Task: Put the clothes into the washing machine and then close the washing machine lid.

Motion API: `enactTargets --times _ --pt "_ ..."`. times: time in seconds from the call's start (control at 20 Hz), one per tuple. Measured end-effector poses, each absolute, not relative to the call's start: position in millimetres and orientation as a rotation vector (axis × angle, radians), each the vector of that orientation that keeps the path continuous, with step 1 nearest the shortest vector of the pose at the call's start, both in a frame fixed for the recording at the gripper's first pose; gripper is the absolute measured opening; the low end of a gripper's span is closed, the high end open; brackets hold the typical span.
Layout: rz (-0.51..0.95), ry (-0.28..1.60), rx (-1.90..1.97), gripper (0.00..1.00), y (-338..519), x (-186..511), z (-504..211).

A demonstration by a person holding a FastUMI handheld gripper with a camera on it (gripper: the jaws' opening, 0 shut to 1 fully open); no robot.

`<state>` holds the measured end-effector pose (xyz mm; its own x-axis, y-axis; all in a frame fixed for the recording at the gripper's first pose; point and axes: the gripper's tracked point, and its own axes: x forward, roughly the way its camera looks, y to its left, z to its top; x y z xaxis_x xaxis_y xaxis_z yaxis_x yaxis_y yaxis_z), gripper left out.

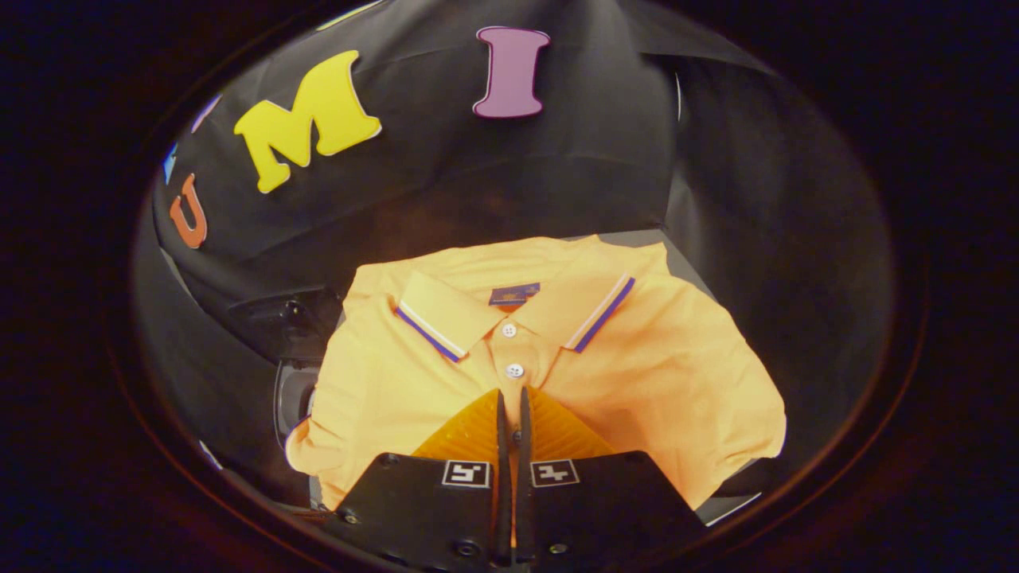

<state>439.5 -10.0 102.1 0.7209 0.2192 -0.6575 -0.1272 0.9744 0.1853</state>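
Orange piqué cotton, by the look of it: a folded polo shirt (549, 358) is lying face up on a grey surface (637, 237), its back edge reaching almost to the surface's far edge, where the black booth cloth is hanging. The collar, trimmed in white and blue, is sitting at the far side, with the button placket (510, 350) running toward me, so the front of the shirt is presenting itself squarely to the gripper (509, 402).

I am holding the gripper low over the shirt's near half. Its fingers are standing nearly together, with only a thin slit between them, on the line of the placket just short of the second button. Fabric may be pinched in that slit, but I cannot tell; I am judging this to be the pick-up step, the centre line being chosen so that the folded layers lift together.

A dark, rounded object (293, 390) is peeking out beside the shirt's left sleeve; whether it belongs to the washing machine I cannot say.

A small blue neck label (514, 294) is showing inside the collar, its lettering too small for reading.
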Motion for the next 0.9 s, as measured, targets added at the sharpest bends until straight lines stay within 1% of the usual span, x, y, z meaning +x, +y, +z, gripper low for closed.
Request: enactTargets --times 0.25,0.45,0.9 --pt "0.214 0.713 0.112 0.06 -1.9 436.3 137.7" --pt "0.204 0.703 0.111 0.06 1.1 434.9 156.2" --pt "0.276 0.68 0.085 0.06 49.3 427.1 186.7"
